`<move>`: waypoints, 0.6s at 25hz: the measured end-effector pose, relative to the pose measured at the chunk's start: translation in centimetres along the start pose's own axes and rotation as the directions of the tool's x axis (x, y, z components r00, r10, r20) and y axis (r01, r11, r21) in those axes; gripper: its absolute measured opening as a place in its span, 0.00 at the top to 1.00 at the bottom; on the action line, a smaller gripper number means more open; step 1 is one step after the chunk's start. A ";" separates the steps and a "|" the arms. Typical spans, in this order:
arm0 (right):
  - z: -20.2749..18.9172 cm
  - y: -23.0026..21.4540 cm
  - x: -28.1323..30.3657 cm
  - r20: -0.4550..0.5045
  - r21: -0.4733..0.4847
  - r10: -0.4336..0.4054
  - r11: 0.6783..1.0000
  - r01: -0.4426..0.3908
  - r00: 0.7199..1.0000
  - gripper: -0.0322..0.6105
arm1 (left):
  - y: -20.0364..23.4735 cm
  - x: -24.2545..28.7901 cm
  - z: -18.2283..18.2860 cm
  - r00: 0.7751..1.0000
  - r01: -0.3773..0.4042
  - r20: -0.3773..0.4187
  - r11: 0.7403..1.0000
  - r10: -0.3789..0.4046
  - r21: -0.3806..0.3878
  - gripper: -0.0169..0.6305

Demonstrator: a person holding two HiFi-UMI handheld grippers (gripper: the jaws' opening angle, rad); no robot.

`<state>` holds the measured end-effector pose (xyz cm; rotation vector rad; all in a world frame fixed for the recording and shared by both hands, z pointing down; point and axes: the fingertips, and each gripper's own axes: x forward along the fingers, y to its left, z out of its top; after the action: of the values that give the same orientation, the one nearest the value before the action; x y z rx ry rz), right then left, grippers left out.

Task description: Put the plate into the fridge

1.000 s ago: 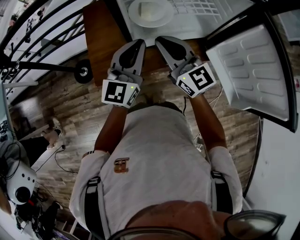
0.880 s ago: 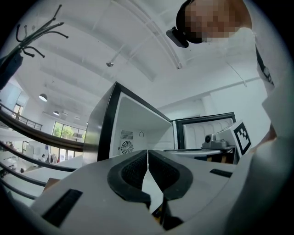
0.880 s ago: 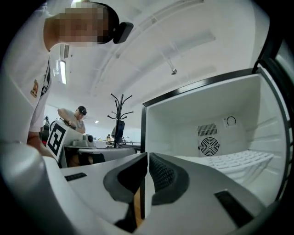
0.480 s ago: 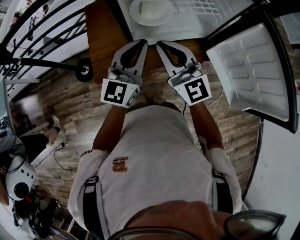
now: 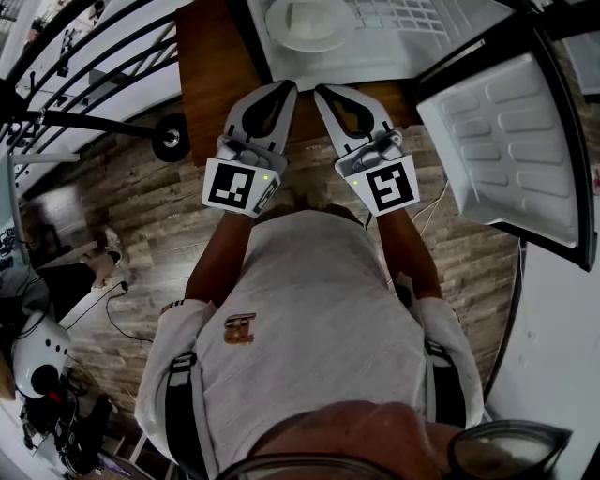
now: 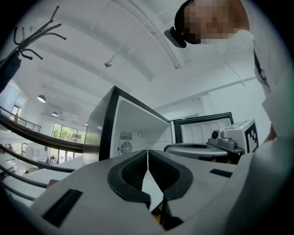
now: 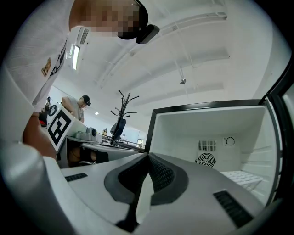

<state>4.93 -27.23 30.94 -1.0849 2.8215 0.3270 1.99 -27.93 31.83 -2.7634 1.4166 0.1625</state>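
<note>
Plate (image 5: 307, 22) sat on the shelf inside the open fridge (image 5: 412, 42), door (image 5: 511, 131) swung out at right, wooden bench (image 5: 211, 84) under fridge, left gripper (image 5: 284, 91) and right gripper (image 5: 326, 95) side by side before the opening, both fingers fully closed, empty.

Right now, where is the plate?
Head view, top centre: the plate sits inside the open fridge, just left of the white rack.
</note>
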 end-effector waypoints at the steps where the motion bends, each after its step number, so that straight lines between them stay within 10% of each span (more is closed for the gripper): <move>1: 0.0 0.0 0.0 0.000 0.000 0.000 1.000 0.000 1.000 0.90 | 0.0 0.0 0.0 1.000 0.001 0.000 1.000 -0.001 0.000 0.94; 15: 0.5 0.3 -0.2 0.005 -0.016 -0.019 1.000 0.019 1.000 0.90 | -0.4 -0.3 0.3 1.000 0.018 0.011 1.000 -0.018 -0.002 0.94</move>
<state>4.87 -26.73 30.51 -1.1110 2.8073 0.3505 2.10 -27.41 31.51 -2.7721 1.3892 0.1787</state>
